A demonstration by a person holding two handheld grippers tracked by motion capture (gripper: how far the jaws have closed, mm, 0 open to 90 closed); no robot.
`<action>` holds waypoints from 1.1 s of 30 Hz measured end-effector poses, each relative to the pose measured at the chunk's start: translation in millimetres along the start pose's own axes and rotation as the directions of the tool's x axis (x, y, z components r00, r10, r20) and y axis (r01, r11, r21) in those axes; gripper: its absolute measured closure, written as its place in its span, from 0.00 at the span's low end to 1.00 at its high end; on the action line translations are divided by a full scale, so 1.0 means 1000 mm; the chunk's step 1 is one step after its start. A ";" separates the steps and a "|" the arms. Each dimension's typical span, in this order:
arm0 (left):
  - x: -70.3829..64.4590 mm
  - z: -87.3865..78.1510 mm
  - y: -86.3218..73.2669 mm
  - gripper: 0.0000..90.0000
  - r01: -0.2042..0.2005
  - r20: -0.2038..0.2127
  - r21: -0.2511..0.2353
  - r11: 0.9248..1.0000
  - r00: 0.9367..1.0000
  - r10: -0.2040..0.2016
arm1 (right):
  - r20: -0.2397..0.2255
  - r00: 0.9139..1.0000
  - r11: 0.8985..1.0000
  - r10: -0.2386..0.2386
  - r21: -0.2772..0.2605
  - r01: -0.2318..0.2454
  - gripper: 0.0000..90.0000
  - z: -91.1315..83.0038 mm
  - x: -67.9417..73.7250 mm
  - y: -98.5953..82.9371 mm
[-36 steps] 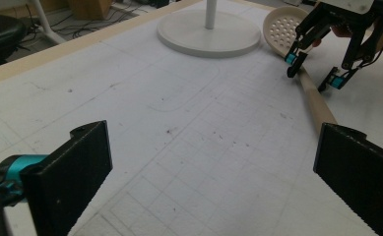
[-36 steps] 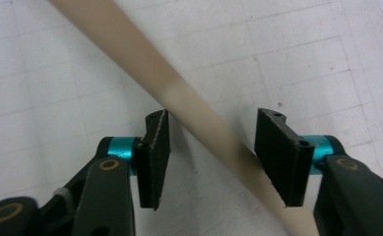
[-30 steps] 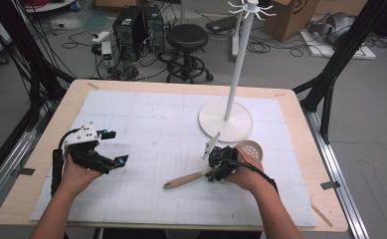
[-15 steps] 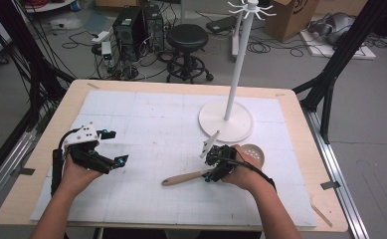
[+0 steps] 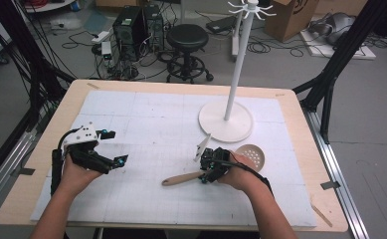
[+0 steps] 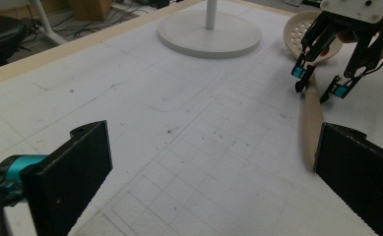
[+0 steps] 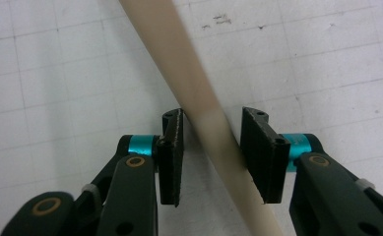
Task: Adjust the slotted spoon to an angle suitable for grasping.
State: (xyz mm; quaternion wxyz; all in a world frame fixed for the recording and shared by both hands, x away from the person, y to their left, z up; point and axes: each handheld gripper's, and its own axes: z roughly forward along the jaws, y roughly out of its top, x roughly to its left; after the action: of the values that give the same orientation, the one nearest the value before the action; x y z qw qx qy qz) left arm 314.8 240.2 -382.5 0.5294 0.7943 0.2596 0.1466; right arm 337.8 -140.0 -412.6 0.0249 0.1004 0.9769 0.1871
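The slotted spoon (image 5: 216, 170) lies flat on the white mat (image 5: 146, 124) in the lower middle of the high view, its perforated bowl to the right of the hand and its wooden handle running lower left. The right gripper (image 7: 211, 135) straddles that handle (image 7: 189, 83) with its jaws parted, one pad perhaps touching the wood, though the close view is too blurred there to be sure. The handle crosses the jaws at a slant, so closing now could twist or roll it out, or catch it by one corner and let it swing when lifted. The left gripper (image 5: 109, 147), spread and holding nothing, sits at left, well apart. The white stand's base (image 5: 226, 119) is near, above the spoon; the mat's lower left is open.
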 end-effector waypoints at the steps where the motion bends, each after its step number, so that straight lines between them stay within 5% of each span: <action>1: 0.000 0.000 0.000 0.02 -0.003 -0.002 0.002 1.000 1.000 0.003 | -0.001 1.000 1.000 0.003 0.003 -0.003 0.71 0.000 0.000 0.000; 8: -0.001 0.000 -0.001 0.02 -0.004 -0.006 0.011 1.000 1.000 0.004 | 0.020 0.999 0.999 0.032 0.031 -0.033 0.84 -0.005 -0.002 -0.007; 14: 0.000 0.000 -0.001 0.02 -0.005 -0.001 0.010 1.000 1.000 0.005 | 0.020 0.997 0.997 0.070 0.027 -0.070 0.84 -0.007 -0.005 -0.012; 23: 0.001 0.001 -0.002 0.02 0.001 -0.001 0.009 1.000 1.000 -0.001 | 0.031 0.992 0.992 0.119 -0.032 -0.118 0.67 -0.015 -0.007 -0.015; 33: 0.002 0.002 -0.002 0.02 0.004 0.000 0.006 1.000 1.000 -0.004 | 0.038 0.993 0.993 0.115 -0.022 -0.114 0.65 -0.012 -0.007 -0.011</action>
State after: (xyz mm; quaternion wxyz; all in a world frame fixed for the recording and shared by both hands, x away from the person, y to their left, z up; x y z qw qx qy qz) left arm 316.6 240.3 -384.6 0.5273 0.7953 0.2617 0.1447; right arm 342.1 -155.5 -405.5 0.0340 0.1597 0.9669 0.1961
